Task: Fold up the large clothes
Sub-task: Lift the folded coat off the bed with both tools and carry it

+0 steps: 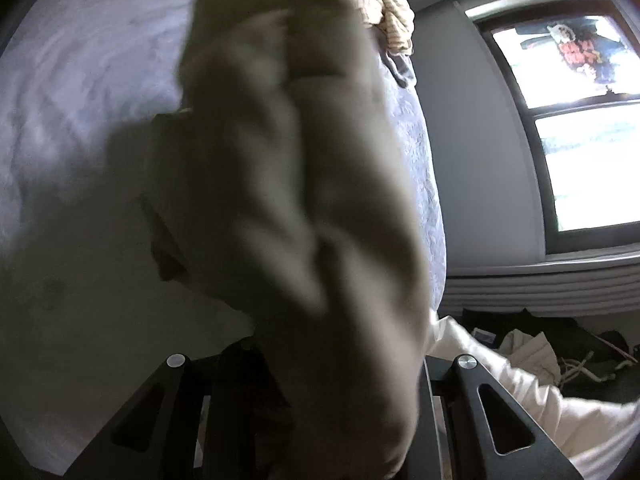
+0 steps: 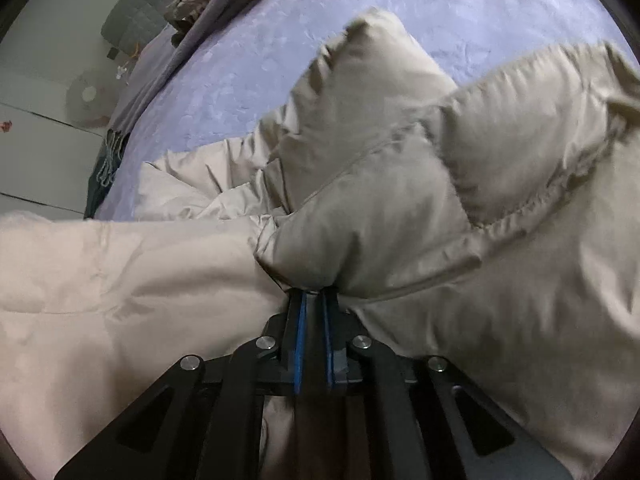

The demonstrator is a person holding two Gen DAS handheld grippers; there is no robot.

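1. The bed (image 2: 460,12) stretches lavender beyond both jaws, bare ahead of the right gripper (image 2: 314,292).
2. The beige padded coat (image 2: 380,184) bulges around the right jaws, which pinch its fold nearly closed.
3. The left gripper (image 1: 340,420) clamps the coat's hanging bunch, bed edge right.

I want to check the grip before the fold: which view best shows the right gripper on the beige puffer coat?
The right wrist view: the right gripper pinches a coat fold. The left wrist view shows only blurred coat fabric.
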